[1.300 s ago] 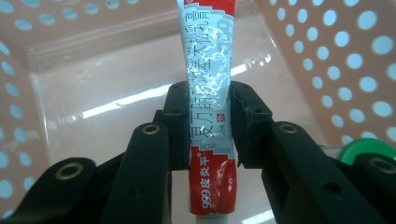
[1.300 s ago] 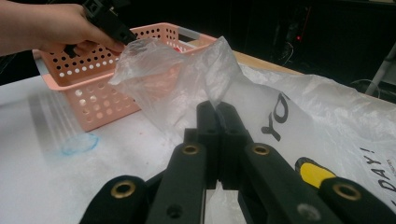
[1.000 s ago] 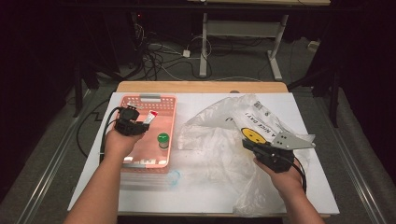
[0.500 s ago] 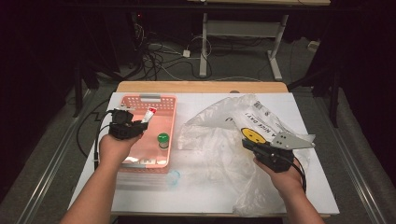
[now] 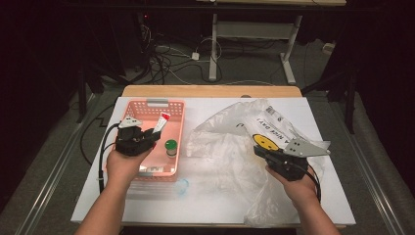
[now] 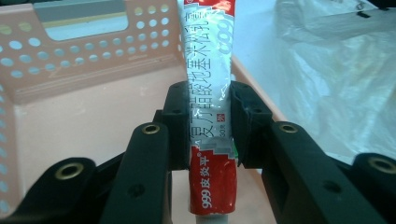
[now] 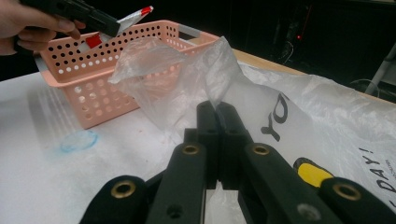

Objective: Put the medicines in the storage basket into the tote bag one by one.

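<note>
Thin, crinkled clear plastic makes up the bag (image 5: 235, 152) that lies just right of the pink basket (image 5: 172, 110); the right gripper (image 7: 217, 108) has its jaws pressed together on a fold of the bag's edge, nearest the person, and a raised peak of film stands beyond them. The bag is judged light, limp and slippery, so a pinch on a doubled fold near its mouth is advised. Farther off, over the basket's near left part, the left gripper (image 5: 147, 138) pinches a red-and-white tube (image 6: 208, 98) at mid-length, cap end out of sight. The tube looks soft-walled and light; a grip across its flat middle should hold without bursting it. The left gripper view shows the tube's printing and the pads flat on its sides; the high view instead shows a green-capped bottle (image 5: 170, 147) standing in the basket.
</note>
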A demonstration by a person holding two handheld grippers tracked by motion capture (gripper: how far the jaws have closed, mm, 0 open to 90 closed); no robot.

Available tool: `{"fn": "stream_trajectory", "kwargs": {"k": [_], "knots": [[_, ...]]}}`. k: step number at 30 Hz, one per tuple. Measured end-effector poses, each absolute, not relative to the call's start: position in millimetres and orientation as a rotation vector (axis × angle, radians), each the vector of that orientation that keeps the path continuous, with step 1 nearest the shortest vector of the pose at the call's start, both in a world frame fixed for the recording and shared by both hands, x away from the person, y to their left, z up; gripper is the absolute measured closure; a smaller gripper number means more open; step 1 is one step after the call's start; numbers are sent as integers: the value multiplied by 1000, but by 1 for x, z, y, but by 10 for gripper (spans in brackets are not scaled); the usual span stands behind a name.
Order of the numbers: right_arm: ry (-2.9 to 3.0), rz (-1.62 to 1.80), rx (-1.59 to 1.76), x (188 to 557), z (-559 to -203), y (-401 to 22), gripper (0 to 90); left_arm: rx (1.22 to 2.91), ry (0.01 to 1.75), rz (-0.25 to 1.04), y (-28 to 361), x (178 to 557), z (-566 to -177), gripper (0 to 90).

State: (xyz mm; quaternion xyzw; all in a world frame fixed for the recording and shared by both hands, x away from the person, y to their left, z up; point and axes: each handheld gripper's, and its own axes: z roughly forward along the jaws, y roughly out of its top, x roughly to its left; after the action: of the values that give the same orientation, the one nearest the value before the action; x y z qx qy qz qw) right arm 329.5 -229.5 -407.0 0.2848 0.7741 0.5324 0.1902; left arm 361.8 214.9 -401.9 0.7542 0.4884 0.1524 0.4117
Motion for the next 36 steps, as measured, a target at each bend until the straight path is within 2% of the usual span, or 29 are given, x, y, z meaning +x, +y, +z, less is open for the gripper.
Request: {"fn": "stream_trajectory", "kwargs": {"k": [23,36], "knots": [[2166,1494,800,327,-404,-231,900,1870,1066,376,195,313,-397,683],[2139,1512,795,325,-399,-234,900,1880,964,304,173,300,-388,683]]}}
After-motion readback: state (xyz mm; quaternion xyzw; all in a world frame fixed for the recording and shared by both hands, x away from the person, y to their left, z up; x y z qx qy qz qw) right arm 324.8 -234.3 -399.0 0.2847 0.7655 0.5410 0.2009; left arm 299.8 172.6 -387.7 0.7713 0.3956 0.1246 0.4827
